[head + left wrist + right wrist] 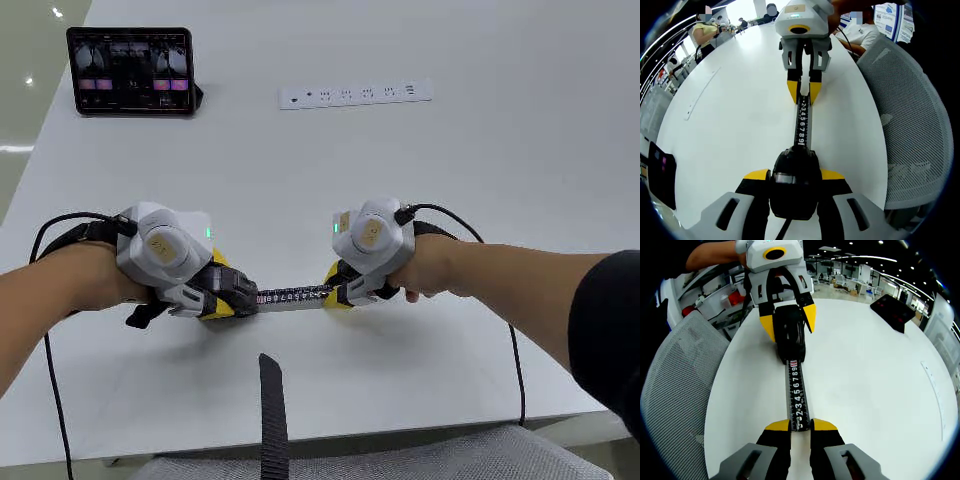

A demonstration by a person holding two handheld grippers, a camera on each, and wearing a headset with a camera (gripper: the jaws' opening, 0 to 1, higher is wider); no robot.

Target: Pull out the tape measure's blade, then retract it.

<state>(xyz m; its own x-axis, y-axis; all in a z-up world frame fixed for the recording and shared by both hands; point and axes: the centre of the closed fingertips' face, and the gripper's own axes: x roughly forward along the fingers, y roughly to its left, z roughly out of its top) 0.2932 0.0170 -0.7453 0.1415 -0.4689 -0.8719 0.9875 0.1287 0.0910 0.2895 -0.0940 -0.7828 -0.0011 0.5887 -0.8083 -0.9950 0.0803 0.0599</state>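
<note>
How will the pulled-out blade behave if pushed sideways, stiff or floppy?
The blade spans straight between the tape measure case and the right gripper, so it is probably fairly stiff at this short length. Being thin, it would likely flex sideways.

Left, the tape measure (232,292); right, its blade (292,296) (tablet (130,70), power strip (355,94) behind)

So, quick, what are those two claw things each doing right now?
The left gripper is shut on the tape measure's case.
The right gripper is shut on the end of the blade, which is partly pulled out.
</note>
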